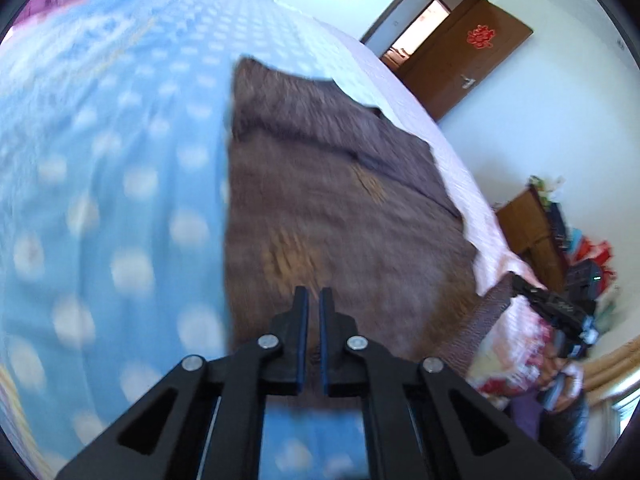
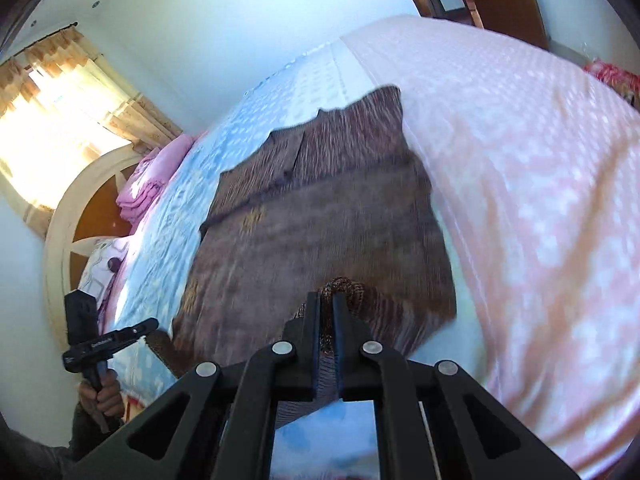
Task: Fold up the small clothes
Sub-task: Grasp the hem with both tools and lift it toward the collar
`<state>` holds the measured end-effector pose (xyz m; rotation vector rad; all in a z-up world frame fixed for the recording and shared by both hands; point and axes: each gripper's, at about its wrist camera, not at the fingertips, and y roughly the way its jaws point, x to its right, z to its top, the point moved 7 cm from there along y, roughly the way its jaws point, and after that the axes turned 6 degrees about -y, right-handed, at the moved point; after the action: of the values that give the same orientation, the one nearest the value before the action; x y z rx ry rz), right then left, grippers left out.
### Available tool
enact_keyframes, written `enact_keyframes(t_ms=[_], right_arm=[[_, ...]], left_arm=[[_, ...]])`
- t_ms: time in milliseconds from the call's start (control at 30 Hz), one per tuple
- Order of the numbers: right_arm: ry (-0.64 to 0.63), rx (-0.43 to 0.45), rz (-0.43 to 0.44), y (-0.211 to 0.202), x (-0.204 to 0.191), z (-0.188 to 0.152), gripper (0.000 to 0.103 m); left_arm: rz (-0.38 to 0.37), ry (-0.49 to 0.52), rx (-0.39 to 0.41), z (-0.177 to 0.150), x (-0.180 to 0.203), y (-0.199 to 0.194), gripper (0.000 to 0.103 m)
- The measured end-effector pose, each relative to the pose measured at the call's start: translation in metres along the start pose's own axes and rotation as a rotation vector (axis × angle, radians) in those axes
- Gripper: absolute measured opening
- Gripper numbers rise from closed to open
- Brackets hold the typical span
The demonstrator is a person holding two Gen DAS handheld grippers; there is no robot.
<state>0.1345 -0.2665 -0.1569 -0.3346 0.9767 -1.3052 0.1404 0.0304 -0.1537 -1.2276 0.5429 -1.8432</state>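
Brown garment (image 1: pixel 320 200) spread across the bed (image 1: pixel 100 200), straddling its blue half and pink half (image 2: pixel 540 200), left gripper (image 1: pixel 314 300) pinched on the near hem, right gripper (image 2: pixel 327 304) clamped on a bunched hem fold near the bed's front edge.

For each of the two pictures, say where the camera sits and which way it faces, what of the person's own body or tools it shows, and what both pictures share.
Left wrist view: sits on the left gripper, facing down across the brown garment toward the door; jaws shut on the garment's near edge; the right gripper shows at right.
Right wrist view: sits on the right gripper, facing toward the curtained window; jaws shut on the garment's hem; the left hand shows lower left.
Shared: garment, bed cover, each other's gripper.
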Motion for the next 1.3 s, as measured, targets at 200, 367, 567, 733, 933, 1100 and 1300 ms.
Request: enact_keyframes(t_ms=[200, 367, 567, 733, 933, 1100, 1300], right_arm=[[0.06, 0.006, -0.079, 0.048, 0.034, 0.036, 0.005], [0.117, 0.012, -0.073, 0.068, 0.05, 0.04, 0.006], [0.066, 0.093, -0.073, 0.037, 0.035, 0.031, 0.042], [-0.003, 0.131, -0.112, 0.009, 0.021, 0.015, 0.052], [-0.031, 0.138, -0.169, -0.01, 0.023, 0.0, 0.052], [-0.036, 0.152, -0.19, -0.023, 0.03, -0.002, 0.052], [-0.118, 0.111, -0.233, -0.023, 0.038, 0.007, 0.052]], left_arm=[[0.104, 0.037, 0.041, 0.052, -0.014, 0.021, 0.005], [0.036, 0.284, -0.014, 0.029, 0.009, 0.009, 0.036], [0.036, 0.505, -0.082, -0.037, 0.009, 0.011, 0.081], [0.057, 0.594, -0.137, -0.072, 0.019, 0.035, 0.055], [0.093, 0.678, -0.065, -0.084, 0.028, 0.037, 0.023], [0.014, 0.551, -0.027, -0.065, 0.025, 0.016, 0.01], [-0.125, 0.307, 0.09, -0.007, 0.011, -0.015, 0.008]])
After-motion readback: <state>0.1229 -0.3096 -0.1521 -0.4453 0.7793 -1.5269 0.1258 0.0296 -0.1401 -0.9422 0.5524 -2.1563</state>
